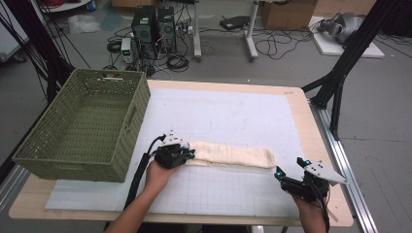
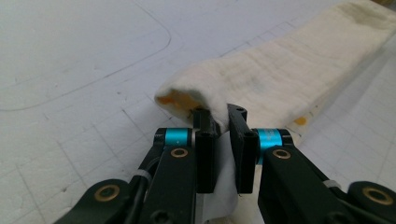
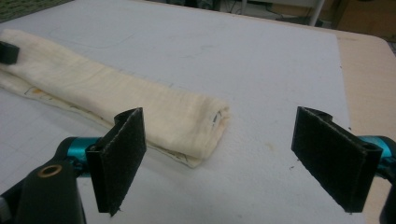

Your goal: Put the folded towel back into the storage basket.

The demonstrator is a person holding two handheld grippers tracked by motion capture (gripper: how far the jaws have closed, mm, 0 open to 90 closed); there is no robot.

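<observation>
A cream towel [image 1: 233, 154], folded into a long narrow strip, lies across the front of the white mat [image 1: 228, 111]. My left gripper [image 1: 190, 154] is at its left end, and the jaws are shut on a pinch of that end [image 2: 219, 114]. The towel [image 2: 280, 70] runs away from the jaws to the upper right, with a little orange showing in its open fold. My right gripper [image 1: 289, 166] sits just off the towel's right end, jaws wide open and holding nothing. Between them [image 3: 219, 116] I see the towel's folded end [image 3: 116, 100] resting on the mat.
A green woven basket [image 1: 136, 116] stands at the table's left, close to my left hand. The wooden table edge [image 1: 320, 145] runs along the right, just beyond my right gripper. Black frame legs and cables are on the floor behind.
</observation>
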